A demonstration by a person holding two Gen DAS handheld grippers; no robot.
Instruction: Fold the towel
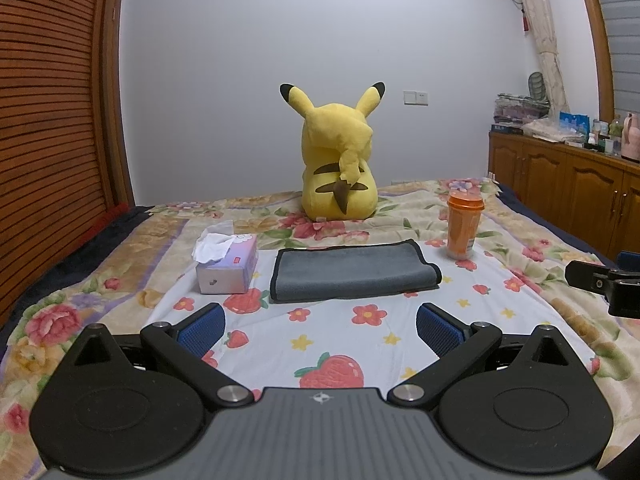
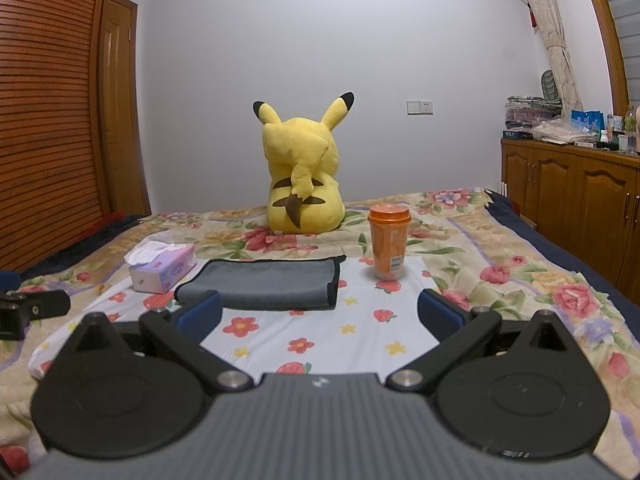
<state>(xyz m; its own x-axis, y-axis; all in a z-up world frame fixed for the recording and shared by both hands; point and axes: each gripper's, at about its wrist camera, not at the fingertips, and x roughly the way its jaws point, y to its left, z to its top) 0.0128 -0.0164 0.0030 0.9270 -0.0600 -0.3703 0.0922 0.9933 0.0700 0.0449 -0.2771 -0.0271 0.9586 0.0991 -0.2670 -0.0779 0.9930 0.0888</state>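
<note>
A grey towel [image 1: 352, 272] with a black border lies folded flat on the white flowered sheet [image 1: 340, 332], just beyond both grippers. It also shows in the right wrist view [image 2: 264, 284]. My left gripper [image 1: 320, 328] is open and empty, a short way in front of the towel's near edge. My right gripper [image 2: 320, 316] is open and empty, in front of the towel's right end. Part of the right gripper shows at the right edge of the left wrist view [image 1: 604, 284].
A tissue box [image 1: 226, 264] stands left of the towel and an orange cup [image 1: 462, 226] to its right. A yellow plush toy [image 1: 340, 172] sits behind the towel. A wooden cabinet [image 1: 568, 188] lines the right wall, a slatted wooden panel [image 1: 48, 140] the left.
</note>
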